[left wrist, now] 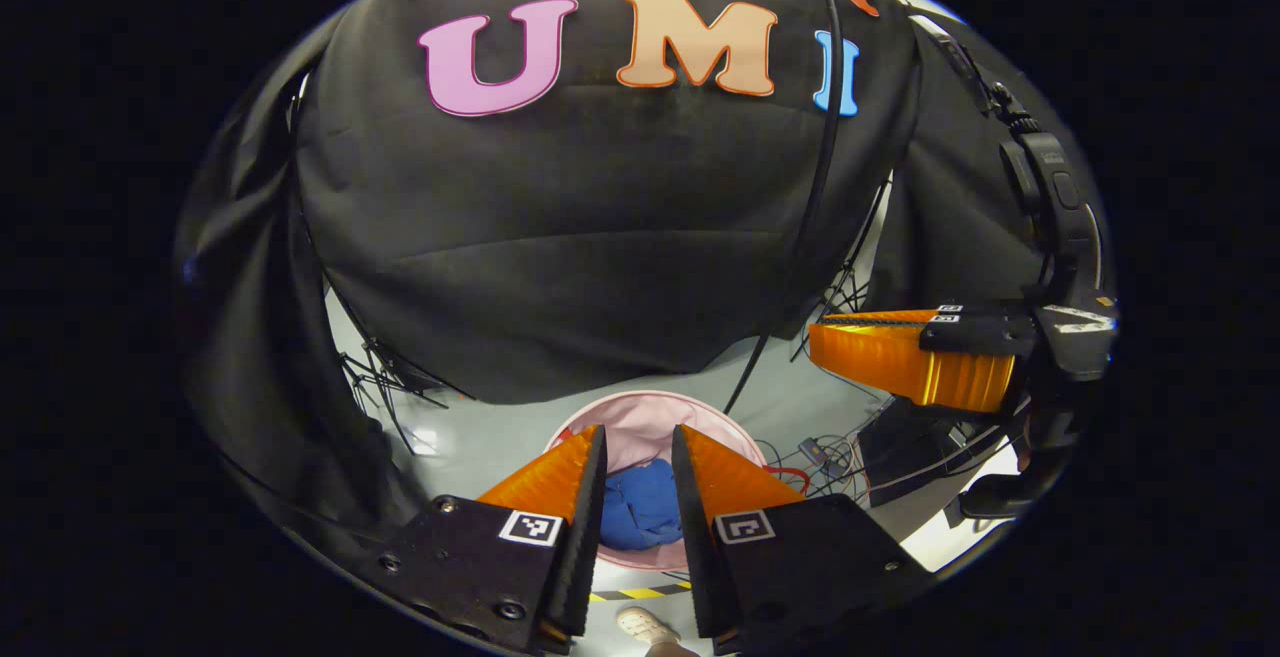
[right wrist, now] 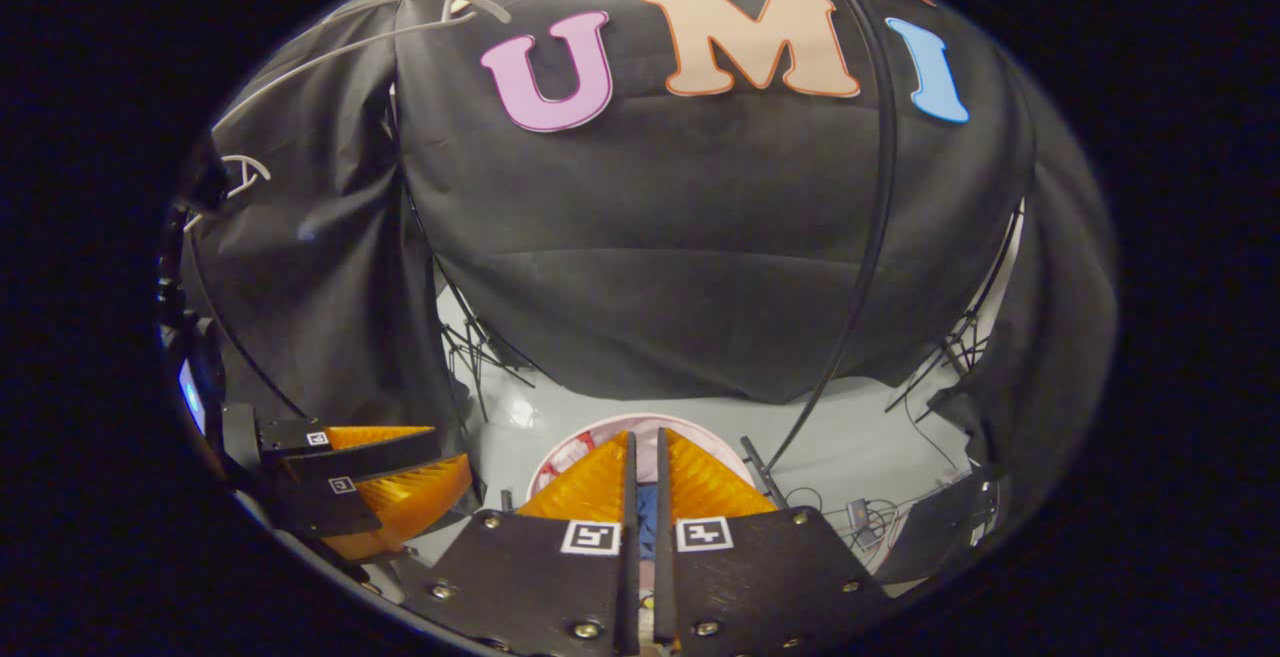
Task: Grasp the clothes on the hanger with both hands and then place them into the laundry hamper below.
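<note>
A blue garment [left wrist: 640, 512] lies crumpled inside the round pink hamper [left wrist: 640, 407] on the floor, straight below me. My left gripper [left wrist: 640, 432] hangs above it, open, with nothing between its fingers. In the right gripper view a sliver of the blue garment [right wrist: 645, 522] shows through the narrow slit of my right gripper [right wrist: 645, 434], which is shut on nothing above the hamper [right wrist: 548, 452]. The right gripper [left wrist: 815, 337] also shows off to the right in the left gripper view, and the left gripper [right wrist: 455, 462] at the lower left of the right gripper view. A bare white hanger [right wrist: 440, 12] hangs high up.
A thin black pole [left wrist: 820, 187] slants down in front of the cloth wall to the floor beside the hamper. Cables and a small box [left wrist: 830, 457] lie on the grey floor to the right. Striped tape [left wrist: 640, 594] and a person's shoe [left wrist: 640, 625] sit just in front of the hamper.
</note>
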`<state>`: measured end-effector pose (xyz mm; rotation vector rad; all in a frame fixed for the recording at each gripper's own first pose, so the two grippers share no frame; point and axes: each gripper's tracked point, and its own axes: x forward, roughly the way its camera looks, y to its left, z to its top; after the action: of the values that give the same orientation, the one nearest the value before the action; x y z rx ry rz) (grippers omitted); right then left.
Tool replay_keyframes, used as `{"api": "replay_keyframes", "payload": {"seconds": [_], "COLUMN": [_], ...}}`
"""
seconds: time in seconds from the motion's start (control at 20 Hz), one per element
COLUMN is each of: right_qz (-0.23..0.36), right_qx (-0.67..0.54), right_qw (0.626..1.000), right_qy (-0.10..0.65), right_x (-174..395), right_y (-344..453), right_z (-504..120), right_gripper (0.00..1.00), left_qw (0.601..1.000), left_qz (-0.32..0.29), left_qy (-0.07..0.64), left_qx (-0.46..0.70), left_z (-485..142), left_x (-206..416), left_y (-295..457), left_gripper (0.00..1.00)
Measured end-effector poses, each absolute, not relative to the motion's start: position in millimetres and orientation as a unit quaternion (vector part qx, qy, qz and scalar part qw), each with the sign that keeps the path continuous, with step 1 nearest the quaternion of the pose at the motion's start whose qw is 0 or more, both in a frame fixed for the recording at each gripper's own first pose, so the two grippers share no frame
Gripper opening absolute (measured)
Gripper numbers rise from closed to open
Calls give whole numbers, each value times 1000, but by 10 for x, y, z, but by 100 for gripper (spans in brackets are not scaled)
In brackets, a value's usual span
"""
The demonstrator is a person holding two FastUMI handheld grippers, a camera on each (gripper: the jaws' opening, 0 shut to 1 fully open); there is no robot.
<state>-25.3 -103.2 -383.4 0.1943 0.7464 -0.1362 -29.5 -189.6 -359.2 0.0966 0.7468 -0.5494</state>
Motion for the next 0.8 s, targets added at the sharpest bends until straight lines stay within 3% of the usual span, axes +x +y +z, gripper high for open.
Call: {"api": "replay_keyframes", "payload": {"seconds": [0.25, 0.75, 0.8], "right_qz": [-63, -54, -52], "right_qx": [83, 58, 58], "right_qw": [949, 988, 990], "right_qy": [297, 135, 121], "right_x": [-57, 200, 195], "right_y": [-1026, -943, -925], "right_z": [-3156, -1364, -1198], "right_gripper": [6, 6, 6], "left_qw": [920, 956, 957], "left_qz": [-260, -262, -264], "left_qy": [293, 128, 110], "left_qx": [25, -34, -40], "left_z": [-2958, -1091, -915], "left_x": [-57, 230, 243], "left_y": [-1911, -1946, -1954], "left_gripper": [42, 40, 44]}}
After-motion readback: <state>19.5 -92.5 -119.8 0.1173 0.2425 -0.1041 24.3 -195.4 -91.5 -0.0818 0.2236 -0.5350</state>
